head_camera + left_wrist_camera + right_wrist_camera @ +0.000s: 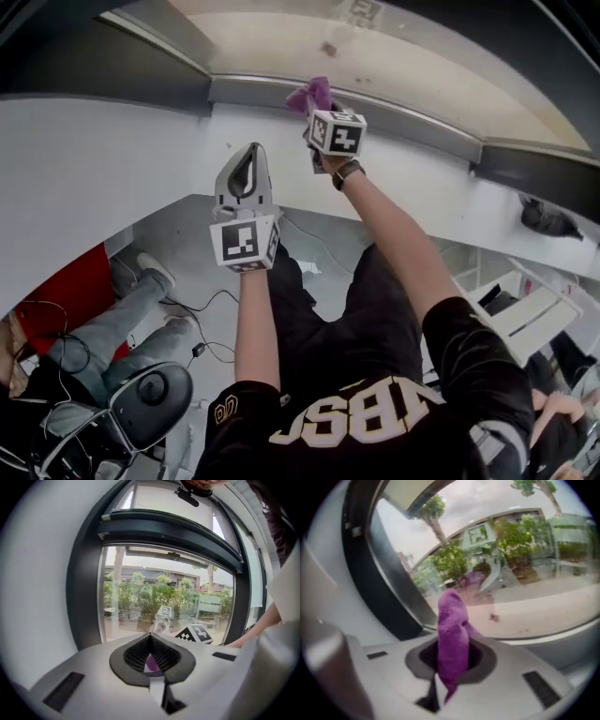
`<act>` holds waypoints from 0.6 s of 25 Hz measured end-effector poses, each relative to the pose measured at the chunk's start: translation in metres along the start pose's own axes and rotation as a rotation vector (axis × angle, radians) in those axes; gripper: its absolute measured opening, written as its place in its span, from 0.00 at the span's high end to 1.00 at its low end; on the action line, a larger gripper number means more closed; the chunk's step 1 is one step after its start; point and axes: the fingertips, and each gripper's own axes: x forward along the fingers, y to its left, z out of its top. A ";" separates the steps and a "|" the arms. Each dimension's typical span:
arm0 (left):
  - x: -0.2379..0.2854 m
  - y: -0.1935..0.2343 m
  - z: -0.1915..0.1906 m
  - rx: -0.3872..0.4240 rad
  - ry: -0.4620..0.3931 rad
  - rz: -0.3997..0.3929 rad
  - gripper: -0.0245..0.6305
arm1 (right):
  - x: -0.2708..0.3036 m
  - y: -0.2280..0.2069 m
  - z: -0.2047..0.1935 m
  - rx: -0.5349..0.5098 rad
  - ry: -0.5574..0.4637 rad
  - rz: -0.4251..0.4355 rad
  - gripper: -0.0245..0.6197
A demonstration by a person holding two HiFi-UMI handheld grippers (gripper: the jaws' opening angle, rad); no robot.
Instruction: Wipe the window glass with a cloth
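1. At far left of the head view, another person's legs in jeans (117, 328) stretch over the floor below the white wall (94, 159).
2. Left of centre, the left hand-held gripper (251, 155) is raised in front of that wall, below the glass. Its jaws meet at the tips, and a small purple patch shows in the hollow between them; I cannot tell what it is.
3. Right of it and higher, the right hand-held gripper (321, 109) is clamped on the purple cloth (310, 95), which stands up out of the jaws.
4. The cloth's top sits at the lower edge of the window glass (394, 61), just above the grey frame (412, 120). Its faint reflection shows in the pane.
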 end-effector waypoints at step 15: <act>-0.037 0.145 -0.018 -0.092 -0.046 0.083 0.94 | 0.172 0.181 -0.011 -0.322 0.047 0.067 0.87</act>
